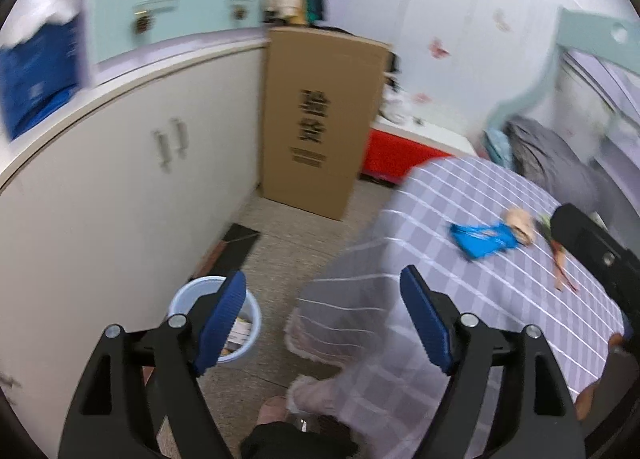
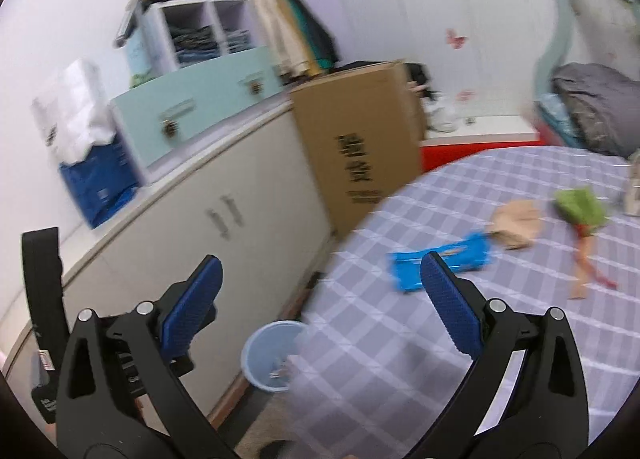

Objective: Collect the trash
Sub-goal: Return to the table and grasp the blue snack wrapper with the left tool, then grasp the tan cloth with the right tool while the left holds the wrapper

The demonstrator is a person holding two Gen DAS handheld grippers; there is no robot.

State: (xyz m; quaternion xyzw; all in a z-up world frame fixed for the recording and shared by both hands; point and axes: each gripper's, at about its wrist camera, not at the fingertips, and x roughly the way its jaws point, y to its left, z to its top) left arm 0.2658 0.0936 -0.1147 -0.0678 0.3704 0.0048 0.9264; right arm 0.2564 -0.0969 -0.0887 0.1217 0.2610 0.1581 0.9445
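Our left gripper (image 1: 322, 323) hung wide open and empty, and so did our right gripper (image 2: 320, 299). The blue wrapper (image 2: 438, 265) lay on the checked bed (image 2: 400, 339) beside brown paper (image 2: 516, 225); the bin (image 1: 216, 321) stood on the floor by the cabinet (image 1: 120, 179).

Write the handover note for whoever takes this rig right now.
Left gripper: jaws open, holding nothing, above the floor by the bin.
Right gripper: jaws open, holding nothing, near the bed's edge.
Light blue bin stands on the floor between cabinet and bed; some trash is already inside.
Left on the checked bedspread: blue wrapper, crumpled brown paper, green and red scrap.
Next: probably the blue wrapper, the nearest piece.
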